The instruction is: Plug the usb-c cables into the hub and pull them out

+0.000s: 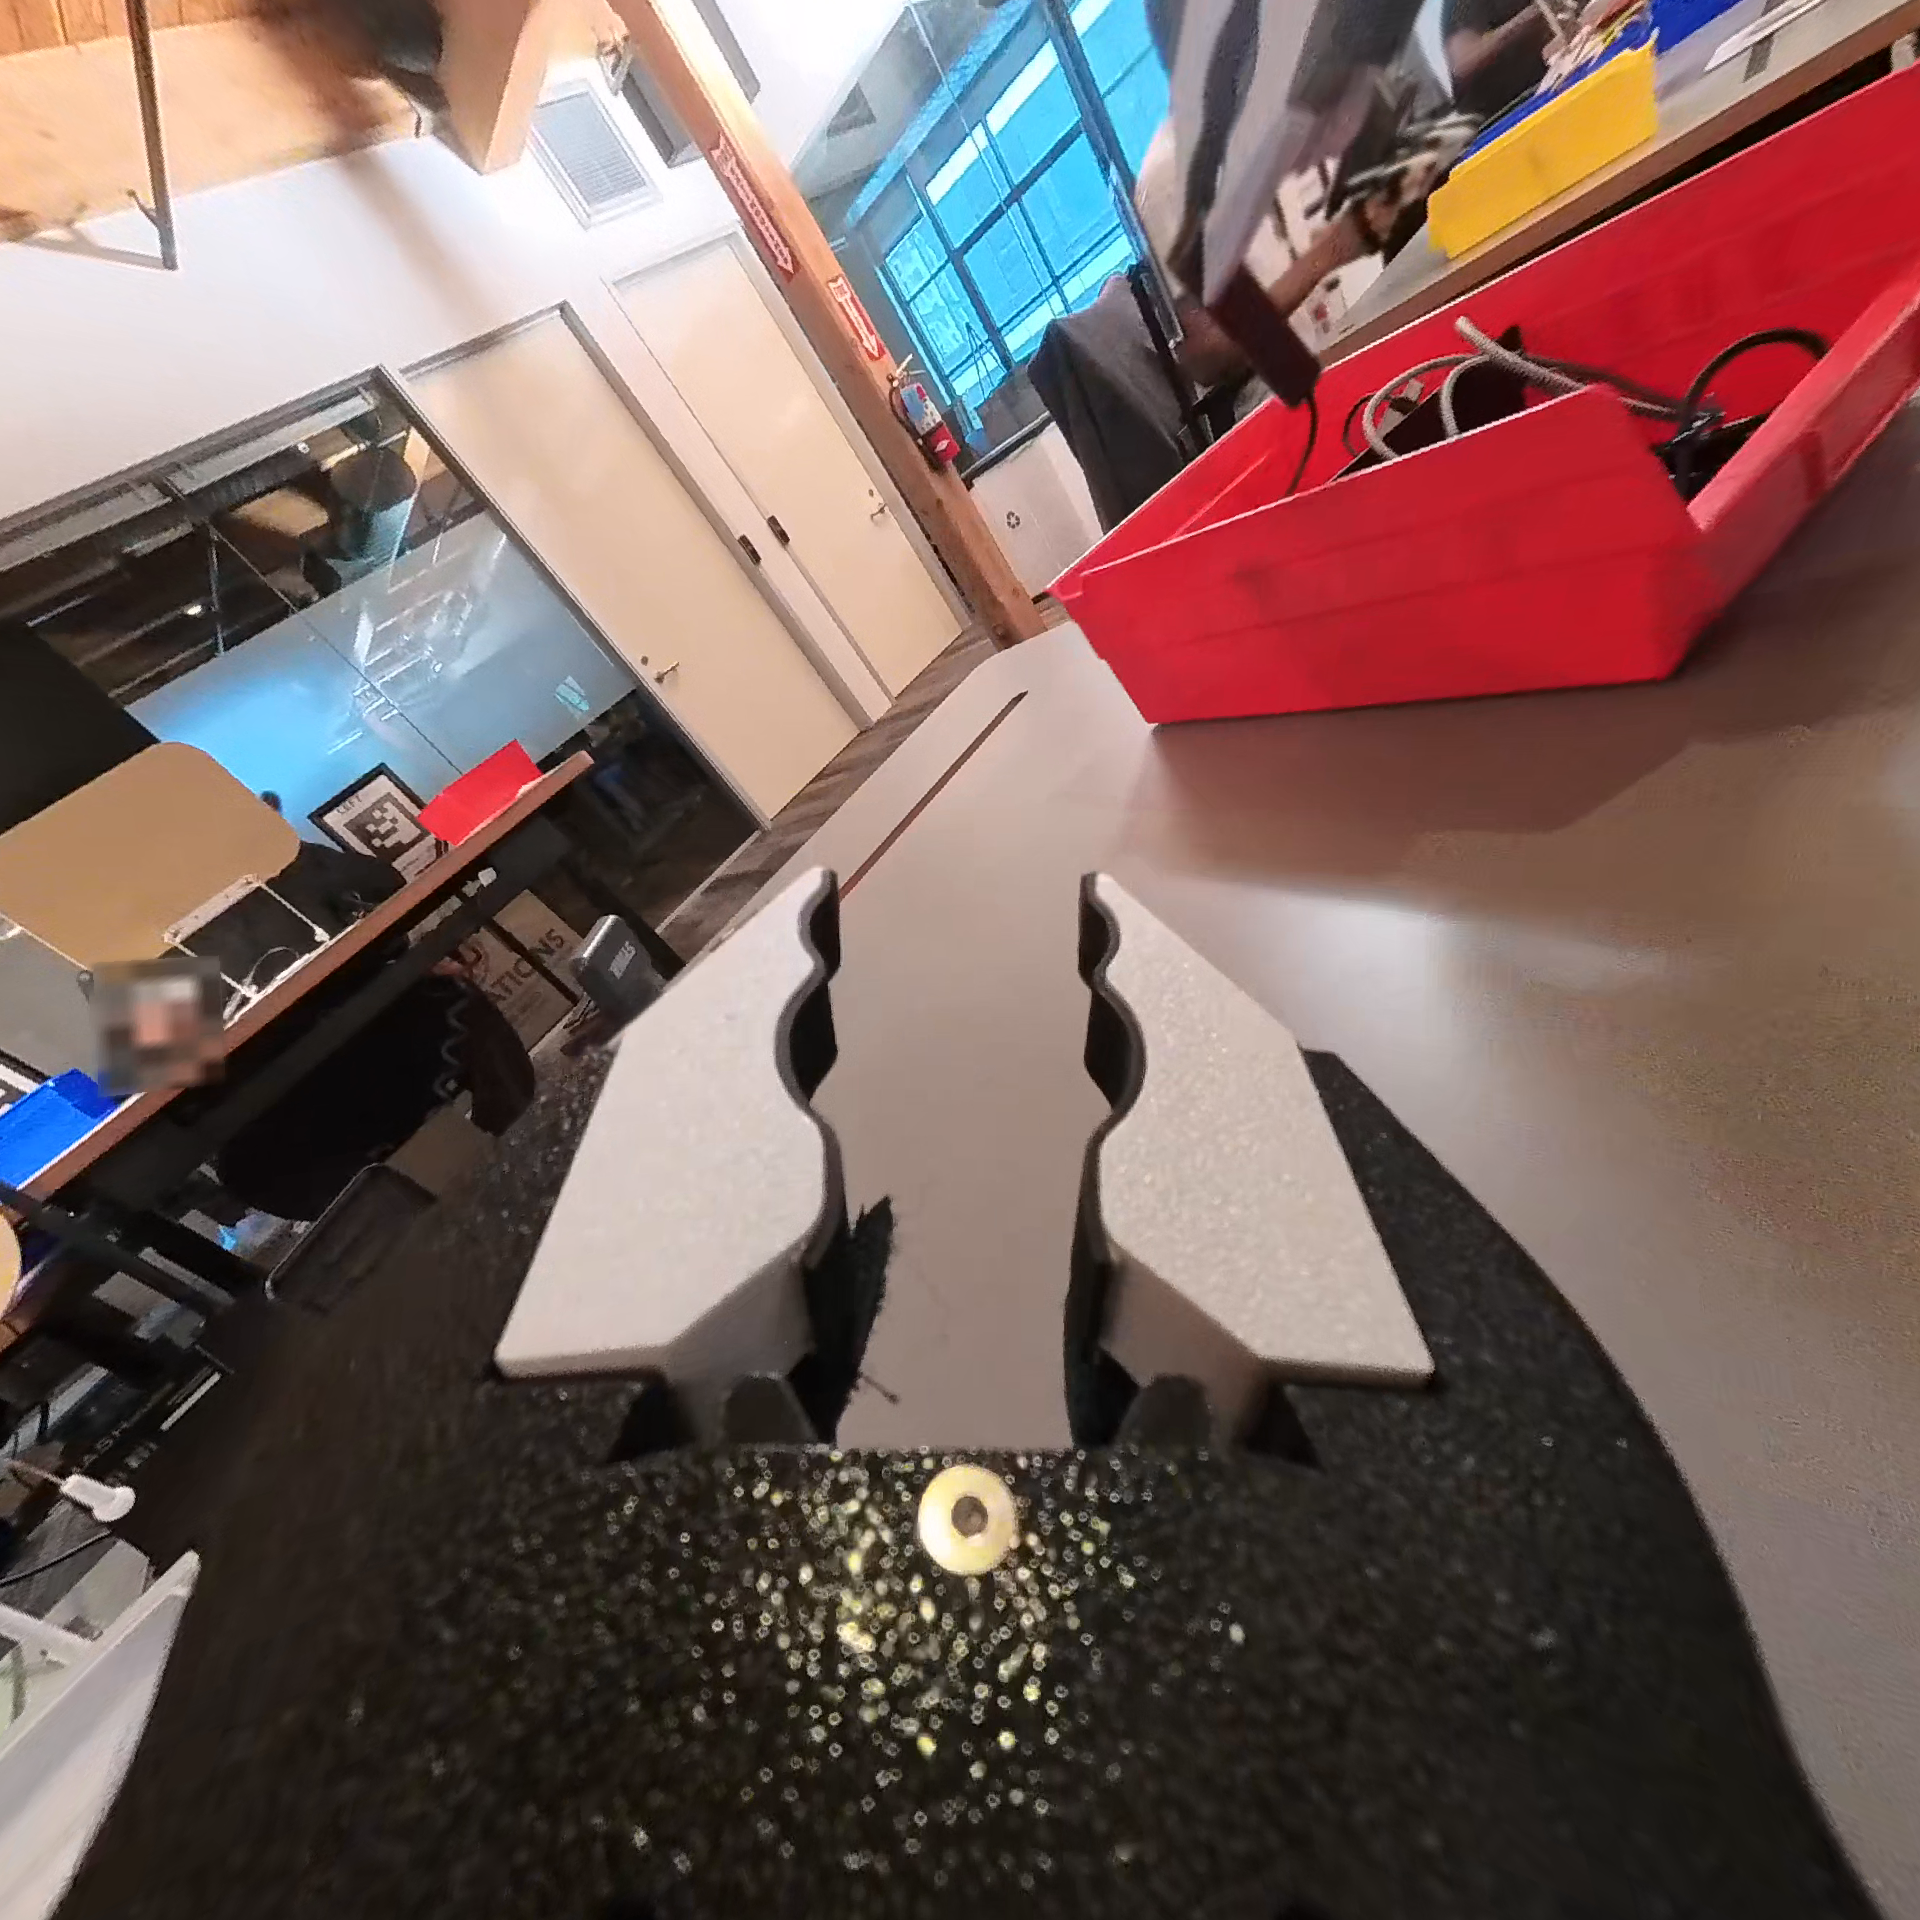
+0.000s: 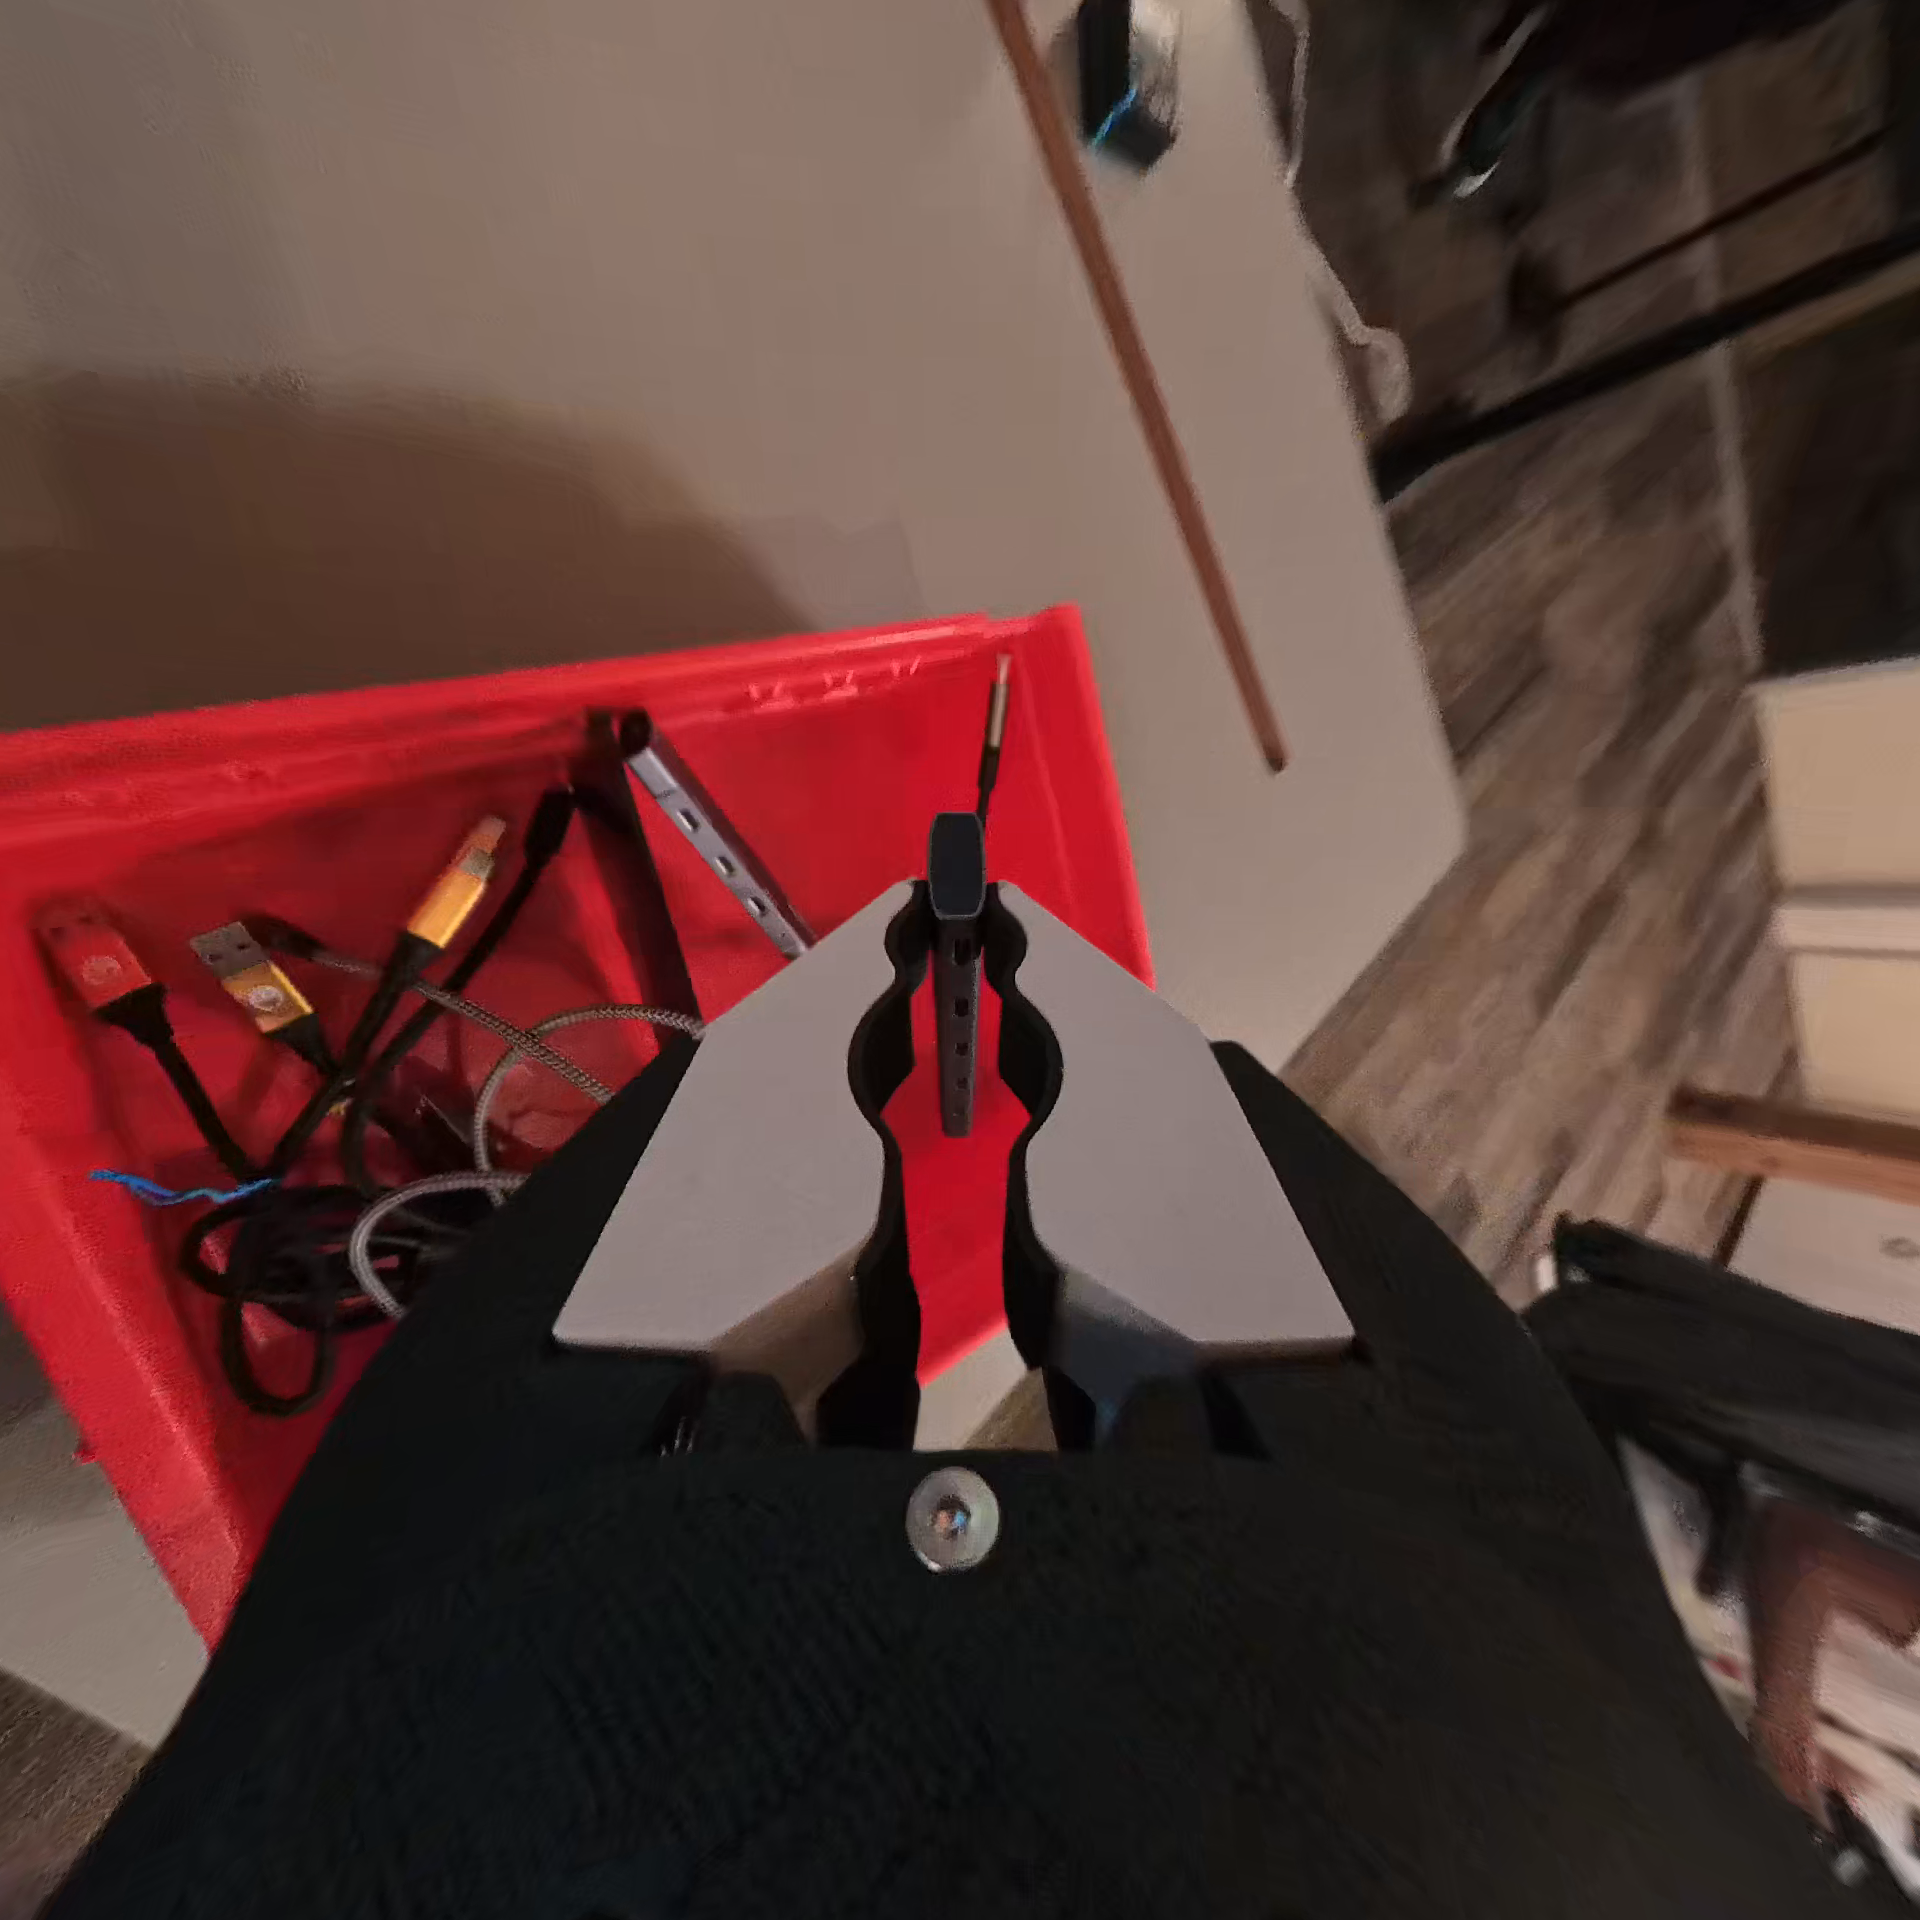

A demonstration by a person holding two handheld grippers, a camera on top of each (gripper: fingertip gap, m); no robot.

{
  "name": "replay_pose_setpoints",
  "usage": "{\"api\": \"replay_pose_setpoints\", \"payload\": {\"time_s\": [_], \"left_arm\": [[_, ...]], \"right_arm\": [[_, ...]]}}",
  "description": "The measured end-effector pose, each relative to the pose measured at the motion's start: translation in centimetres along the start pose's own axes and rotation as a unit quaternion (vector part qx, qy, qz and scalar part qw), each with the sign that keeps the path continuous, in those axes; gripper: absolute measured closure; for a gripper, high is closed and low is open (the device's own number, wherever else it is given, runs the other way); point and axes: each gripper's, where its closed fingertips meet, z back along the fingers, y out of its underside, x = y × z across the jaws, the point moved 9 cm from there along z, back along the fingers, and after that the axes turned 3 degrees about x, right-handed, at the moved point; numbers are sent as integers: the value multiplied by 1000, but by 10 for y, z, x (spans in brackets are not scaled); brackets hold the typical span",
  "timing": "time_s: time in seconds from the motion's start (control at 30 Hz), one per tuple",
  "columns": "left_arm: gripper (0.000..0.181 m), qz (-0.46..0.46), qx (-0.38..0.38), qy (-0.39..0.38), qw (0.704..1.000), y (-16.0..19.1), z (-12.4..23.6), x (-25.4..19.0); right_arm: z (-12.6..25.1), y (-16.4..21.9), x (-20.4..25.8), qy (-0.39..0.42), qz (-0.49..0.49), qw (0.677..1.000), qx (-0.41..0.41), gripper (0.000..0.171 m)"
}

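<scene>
My right gripper (image 2: 958,899) is shut on a slim dark hub (image 2: 956,997), held edge-up above the red bin (image 2: 312,748). The hub's short cable and plug (image 2: 997,707) stick out beyond it. In the bin lie a second grey hub (image 2: 717,842), a gold-ended cable (image 2: 457,894), a red-ended cable (image 2: 94,966) and coiled black and braided cables (image 2: 312,1247). My left gripper (image 1: 956,894) is open and empty, low over the grey table (image 1: 1455,935). The red bin (image 1: 1403,561) is ahead to its right, with the right gripper (image 1: 1236,208) and hub (image 1: 1262,338) above it.
A yellow bin (image 1: 1548,135) stands on a further bench behind the red bin. The table's edge (image 2: 1143,384) runs past the bin, with wood floor (image 2: 1558,831) beyond. A person sits at another desk (image 1: 312,935) at the far left. My hands' fingertips stand some 35 cm from each other.
</scene>
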Motion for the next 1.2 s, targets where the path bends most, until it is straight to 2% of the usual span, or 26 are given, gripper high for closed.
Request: {"api": "replay_pose_setpoints", "payload": {"time_s": [0.13,0.17,0.2,0.27,0.37,0.47,0.53,0.63,0.73,0.8,0.83,0.9,0.93,1.0,1.07,1.13,1.2], "left_arm": [[138,3,13,4,1000,4,-1,0],[137,5,16,6,1000,5,-1,0],[136,6,18,8,1000,6,-1,0],[131,13,23,10,1000,8,-2,0],[103,49,24,8,998,8,0,3],[71,93,43,-4,995,13,-1,10],[60,122,60,-9,991,15,-1,15],[46,154,88,-36,983,5,6,27],[48,166,100,-137,972,-6,28,50],[43,205,150,-162,954,-6,44,63],[42,221,186,-175,941,-4,54,69],[56,228,247,-194,922,0,78,76],[57,229,271,-216,910,3,91,79],[66,248,325,-215,887,12,113,78],[70,274,396,-197,854,25,132,71],[71,295,461,-184,816,38,148,63],[84,291,503,-173,795,46,158,55]], "right_arm": [[-50,14,-3,-30,-40,997,56,162],[-59,16,-3,-29,-55,996,61,158],[-62,16,-4,-20,-76,995,60,140],[-53,13,-4,24,-110,993,33,124],[-11,11,4,119,-160,979,-50,112],[25,28,26,189,-226,951,-95,96],[36,49,45,212,-277,934,-72,88],[40,93,74,226,-361,905,6,82],[34,130,102,170,-452,874,49,76],[27,147,116,135,-499,853,68,73],[24,154,121,123,-515,845,75,73],[19,165,127,101,-537,833,85,75],[17,168,128,92,-546,829,83,80],[12,169,129,65,-553,828,68,100],[5,167,130,42,-531,843,72,125],[1,162,129,46,-507,858,76,142],[0,159,125,71,-494,864,67,159]]}}
